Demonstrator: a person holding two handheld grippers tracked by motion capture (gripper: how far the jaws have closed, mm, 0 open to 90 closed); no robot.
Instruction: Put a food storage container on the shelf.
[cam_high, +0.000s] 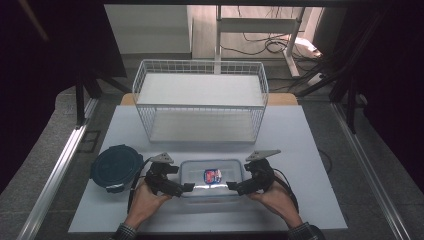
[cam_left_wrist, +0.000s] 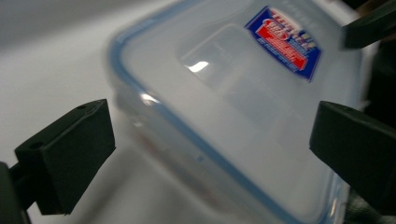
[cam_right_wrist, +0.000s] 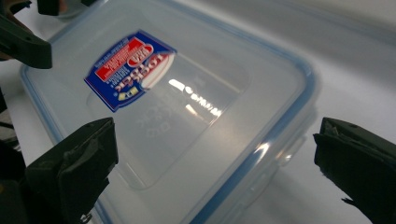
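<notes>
The work looks barely begun: the box (cam_high: 212, 178), a clear lidded container with a blue seal and a red-and-blue label (cam_high: 212, 174), sits flat on the surface (cam_high: 300, 145) near the person's edge, not yet lifted or gripped. Going left to right, a dark round tub (cam_high: 116, 167) with its lid on stands near the box's left end, apart from it. Next comes the left gripper (cam_high: 189, 187), jaws spread wide and holding nothing; in the left gripper view the box's (cam_left_wrist: 243, 116) left end lies between the jaws, neither touching it as far as I can tell. The box fills the middle. At its right end the right gripper (cam_high: 231, 185) mirrors this, wide open and empty, with the box's (cam_right_wrist: 187, 116) corner and a side latch between its jaws in the right gripper view. What is left, by my judgement, is closing on both ends, lifting, and perhaps moving the box to the wire basket (cam_high: 200, 100), which stands empty behind it, open side toward the person. Nothing lies between box and basket; the tub is close enough to the left forearm to be brushed.
</notes>
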